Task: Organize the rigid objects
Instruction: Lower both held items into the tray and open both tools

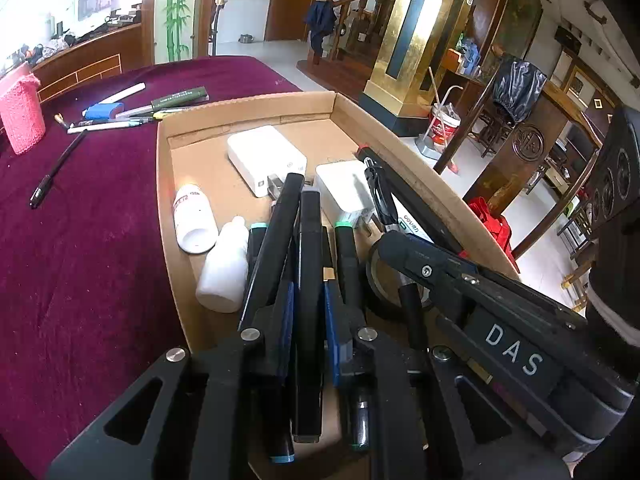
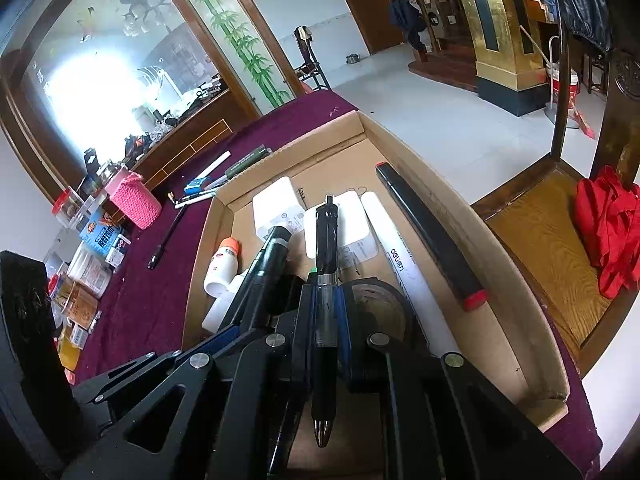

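My left gripper [image 1: 309, 300] is shut on a black marker [image 1: 310, 240], held lengthwise over the cardboard box [image 1: 164, 216]. More markers, one with a teal cap [image 1: 258, 227] and one with a green cap [image 1: 344, 225], lie just under the fingers. In the right wrist view my right gripper [image 2: 325, 304] is shut on a black pen [image 2: 326, 236], tip toward the camera, over the same box [image 2: 500, 280]. The left wrist view shows that pen [image 1: 378, 196] and the right gripper's body at the right. The left-held marker [image 2: 272, 256] shows beside it.
Inside the box lie two white chargers [image 1: 266, 156], two white bottles [image 1: 194, 220], a tape roll [image 2: 380, 308], a white slim box [image 2: 400, 264] and a long black box with a red end [image 2: 432, 236]. Pens [image 1: 56, 170] and a pink knitted holder [image 1: 20, 116] sit on the maroon cloth.
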Demonstrator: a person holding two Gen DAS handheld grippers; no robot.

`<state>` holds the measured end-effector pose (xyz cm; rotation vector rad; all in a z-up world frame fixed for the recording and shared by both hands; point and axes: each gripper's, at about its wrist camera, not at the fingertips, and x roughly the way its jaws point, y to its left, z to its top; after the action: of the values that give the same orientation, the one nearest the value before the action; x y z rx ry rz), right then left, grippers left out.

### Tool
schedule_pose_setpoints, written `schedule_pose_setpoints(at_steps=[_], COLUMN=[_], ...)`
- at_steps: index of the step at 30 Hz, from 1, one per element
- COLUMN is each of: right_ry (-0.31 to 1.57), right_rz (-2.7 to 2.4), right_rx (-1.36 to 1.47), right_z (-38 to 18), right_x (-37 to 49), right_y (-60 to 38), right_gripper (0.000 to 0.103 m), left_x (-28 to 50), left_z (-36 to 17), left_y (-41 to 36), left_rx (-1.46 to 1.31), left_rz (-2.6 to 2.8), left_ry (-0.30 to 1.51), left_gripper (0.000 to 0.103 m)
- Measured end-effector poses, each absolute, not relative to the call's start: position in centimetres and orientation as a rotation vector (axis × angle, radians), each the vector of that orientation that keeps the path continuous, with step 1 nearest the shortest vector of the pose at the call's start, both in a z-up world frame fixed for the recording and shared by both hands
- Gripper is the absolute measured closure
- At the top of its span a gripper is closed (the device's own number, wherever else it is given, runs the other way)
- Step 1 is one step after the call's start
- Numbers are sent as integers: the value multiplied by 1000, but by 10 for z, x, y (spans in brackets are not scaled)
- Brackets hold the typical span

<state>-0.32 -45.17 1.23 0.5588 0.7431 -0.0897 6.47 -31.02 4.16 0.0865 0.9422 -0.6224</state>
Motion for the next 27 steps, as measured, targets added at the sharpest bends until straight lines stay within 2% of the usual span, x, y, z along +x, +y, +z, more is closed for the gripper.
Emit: schedule_pose_setpoints(at_steps=[3,7,9,11,13,14,16,20,23,25,27], right_ry=[740,715,699,687,676,669,653,626,619,620,617], right_rz=[-97,-108,-114,-125,-131,-135,-139,-149,-143,-144,-143], right_rx=[553,531,520,510,511,511,511,500,498,489,485], right_z=[13,19,21,24,25,26,28,33,34,35,36], right_x=[-4,-7,-9,-9,-10,-11,-12,-13,-14,-13,-14], right_y=[-453,-452,-451,-450,-451,-452,-453,-452,-452,-451,-451], right_gripper=[89,64,59,54,49,47,45,39,35,35,35], left_x=[66,66,65,64,63,62,58,51,50,48,47], left_z=[43,44,45,48,51,53,59,68,68,68,68], left_y=[-309,-307,-307,-306,-306,-305,-304,-305,-306,-307,-306], left_rx=[80,68,64,56,47,43,58,104,112,120,131], left_rz=[-621,-622,-623,-625,-628,-628,-598,-570,-567,-560,-557], left_ry=[941,941,939,934,930,916,872,810,810,812,815], left_gripper=[91,90,88,83,68,64,50,44,35,29,29])
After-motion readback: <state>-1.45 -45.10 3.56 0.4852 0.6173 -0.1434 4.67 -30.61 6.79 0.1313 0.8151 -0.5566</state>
